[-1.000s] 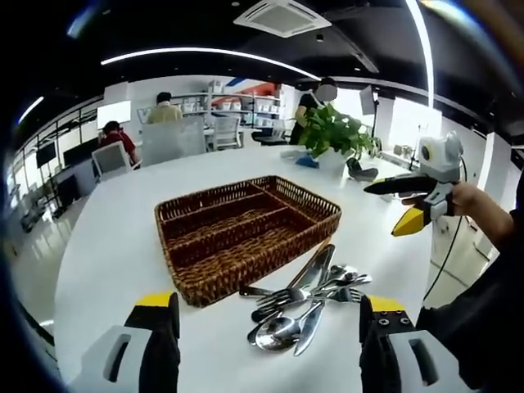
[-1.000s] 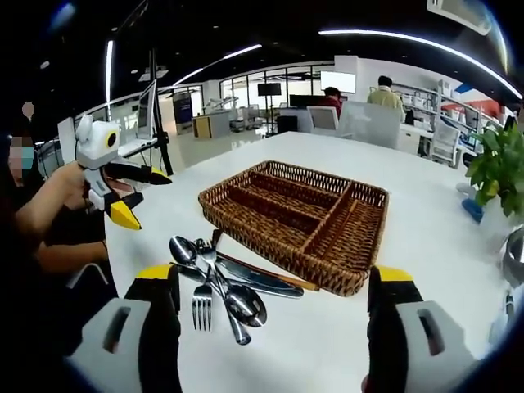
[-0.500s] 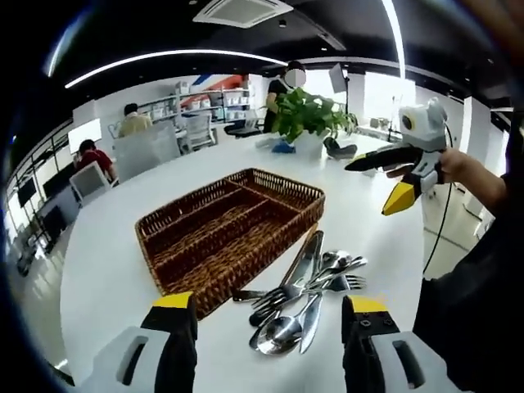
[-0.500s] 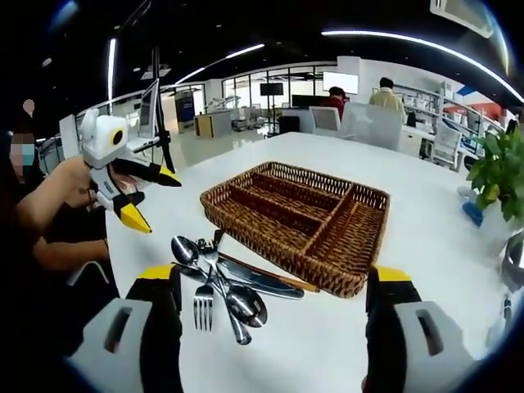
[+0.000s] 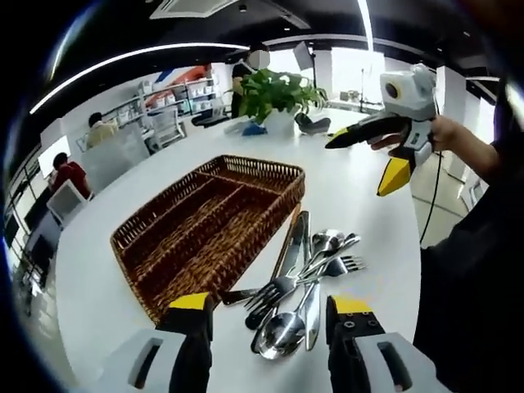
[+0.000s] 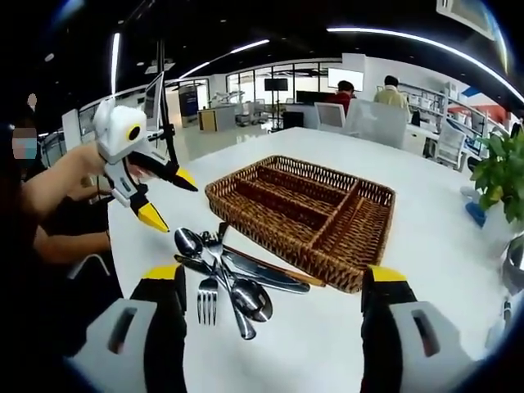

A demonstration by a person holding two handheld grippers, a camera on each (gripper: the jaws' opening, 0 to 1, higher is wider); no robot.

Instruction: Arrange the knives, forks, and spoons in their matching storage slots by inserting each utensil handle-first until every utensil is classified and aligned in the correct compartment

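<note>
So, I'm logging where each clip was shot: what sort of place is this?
Most likely an open-plan office or lab, not a home: shelving and office chairs behind the white table, people seated at desks, ceiling light strips overhead.

Each gripper is built with two broad black jaws capped in yellow at the tips and set on light grey bodies with slotted openings, as seen on the left gripper [image 5: 266,323] and the right gripper [image 6: 274,299]. Seen from outside, the right gripper is shown as a white housing with slim black, yellow-tipped jaws and a thin black cable [image 5: 431,205]. Dark clothing [image 5: 471,286] is worn by the person.
</note>
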